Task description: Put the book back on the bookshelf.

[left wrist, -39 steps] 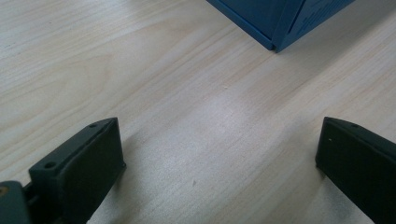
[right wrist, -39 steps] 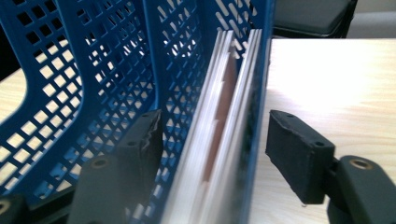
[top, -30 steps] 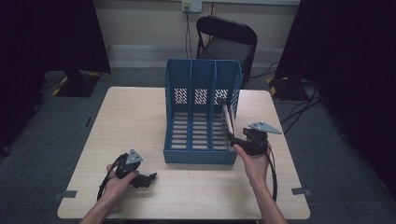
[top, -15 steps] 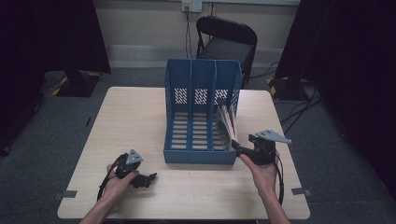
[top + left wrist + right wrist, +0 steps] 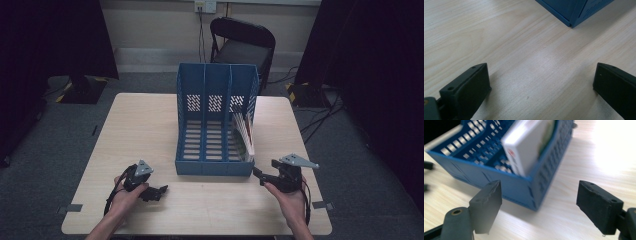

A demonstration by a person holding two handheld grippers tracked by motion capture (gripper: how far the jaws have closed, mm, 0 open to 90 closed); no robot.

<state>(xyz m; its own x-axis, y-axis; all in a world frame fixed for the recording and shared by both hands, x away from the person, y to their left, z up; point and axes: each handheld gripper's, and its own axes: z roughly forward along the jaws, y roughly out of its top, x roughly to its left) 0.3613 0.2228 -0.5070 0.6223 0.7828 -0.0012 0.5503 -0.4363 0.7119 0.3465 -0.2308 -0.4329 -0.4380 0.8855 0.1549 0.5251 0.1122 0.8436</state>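
The left gripper (image 5: 159, 191) is resting on the pale wooden tabletop (image 5: 150, 125), jaws released. The blue plastic 3-slot file rack (image 5: 215, 120) is holding a white booklet (image 5: 245, 134) leaning in its rightmost slot — the right gripper (image 5: 258, 174), just beside its front corner, has just been opening, empty.

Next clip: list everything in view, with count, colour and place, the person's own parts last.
file rack: 1, blue, three slots, middle of table
book: 1, white, leaning in the rack's right slot
table: 1, light wood, centre
chair: 1, black, behind table
left gripper: 1, black, jaws open and empty, near left table edge
right gripper: 1, black, jaws have just been opening, nothing between them, by the rack's front right corner
hands: 2, bottom edge
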